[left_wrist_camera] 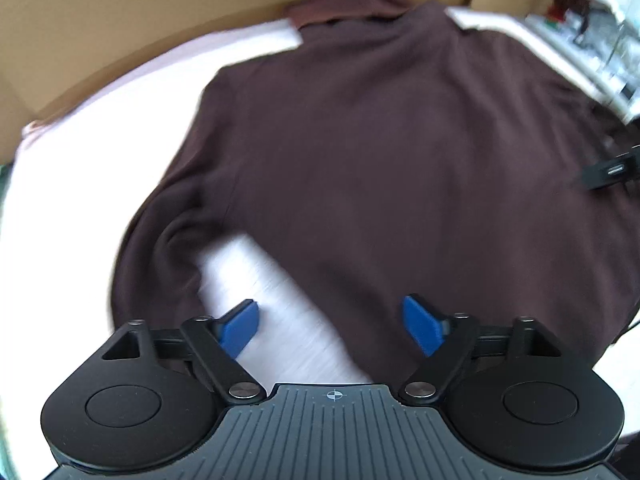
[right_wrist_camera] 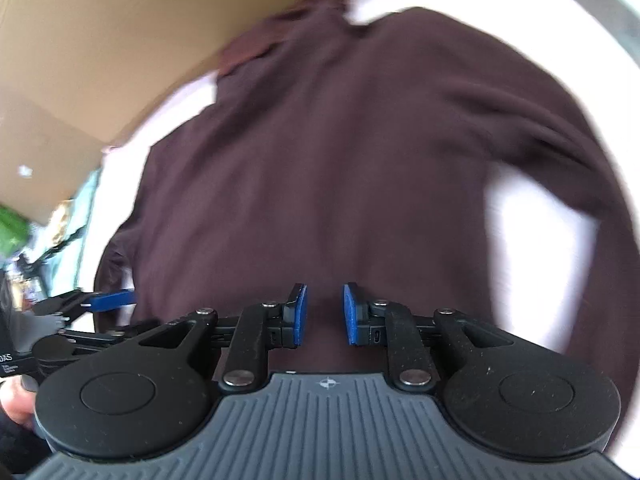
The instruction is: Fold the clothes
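A dark maroon sweater lies spread flat on a white surface, with its collar at the far side. My left gripper is open wide above the near left part of the sweater, where a sleeve runs down beside the body. Nothing is between its blue pads. In the right wrist view the sweater fills the middle. My right gripper hovers over its near edge with its pads a narrow gap apart and nothing gripped. The left gripper shows at the left.
A brown cardboard wall stands behind the white surface. Blurred clutter sits at the far right. Green and pale items lie off the left edge. A hand shows at the lower left.
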The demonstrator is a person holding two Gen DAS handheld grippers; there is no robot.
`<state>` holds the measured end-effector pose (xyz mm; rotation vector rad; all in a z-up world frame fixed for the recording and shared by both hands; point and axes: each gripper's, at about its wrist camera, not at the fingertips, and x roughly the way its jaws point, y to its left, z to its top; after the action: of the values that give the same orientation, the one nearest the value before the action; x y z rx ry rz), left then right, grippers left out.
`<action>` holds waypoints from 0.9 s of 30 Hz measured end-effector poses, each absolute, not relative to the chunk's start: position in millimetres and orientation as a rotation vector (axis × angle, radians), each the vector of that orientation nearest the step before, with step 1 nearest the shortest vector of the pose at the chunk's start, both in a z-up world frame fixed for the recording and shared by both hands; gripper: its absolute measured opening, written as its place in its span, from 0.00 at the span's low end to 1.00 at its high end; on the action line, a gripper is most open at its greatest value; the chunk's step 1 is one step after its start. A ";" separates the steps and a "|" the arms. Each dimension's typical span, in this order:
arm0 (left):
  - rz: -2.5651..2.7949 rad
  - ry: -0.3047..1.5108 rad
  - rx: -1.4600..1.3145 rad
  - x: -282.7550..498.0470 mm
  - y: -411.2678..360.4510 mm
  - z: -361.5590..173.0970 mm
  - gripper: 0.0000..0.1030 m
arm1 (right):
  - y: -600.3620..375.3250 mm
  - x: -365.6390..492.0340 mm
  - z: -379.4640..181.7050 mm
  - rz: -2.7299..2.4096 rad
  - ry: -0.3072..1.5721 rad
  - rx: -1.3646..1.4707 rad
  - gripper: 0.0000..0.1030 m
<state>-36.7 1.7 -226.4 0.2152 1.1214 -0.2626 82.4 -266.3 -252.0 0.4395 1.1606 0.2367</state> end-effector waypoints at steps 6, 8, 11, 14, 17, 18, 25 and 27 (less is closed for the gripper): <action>-0.109 1.134 0.181 -56.7 44.5 -220.5 0.83 | -314.3 44.1 -240.0 0.062 1.133 0.414 0.29; -0.074 1.140 0.207 -63.3 46.7 -221.4 0.81 | -326.2 31.7 -240.0 0.041 1.131 0.435 0.29; -0.047 1.139 0.254 -70.0 45.3 -221.6 0.80 | -337.4 9.9 -236.2 0.068 1.109 0.451 0.29; -0.020 1.138 0.301 -76.7 43.9 -221.8 0.82 | -329.9 -2.7 -233.3 0.127 1.096 0.438 0.38; 0.007 1.136 0.348 -83.3 42.6 -222.0 0.84 | -317.9 -5.4 -236.3 0.146 1.148 0.344 0.43; 0.016 1.136 0.364 -85.6 42.1 -222.1 0.84 | -317.9 -6.5 -236.5 0.137 1.152 0.315 0.38; 0.097 1.134 0.412 -98.3 51.6 -216.4 0.85 | -343.6 -18.8 -230.8 -0.071 1.161 0.084 0.56; 0.123 1.123 0.360 -99.7 62.4 -206.2 0.85 | -354.5 -21.6 -224.6 -0.061 1.131 0.174 0.55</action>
<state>-99.7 62.4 -206.2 0.3598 1.1235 0.1234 -21.6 -354.5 -224.6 0.1745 1.1307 -0.0609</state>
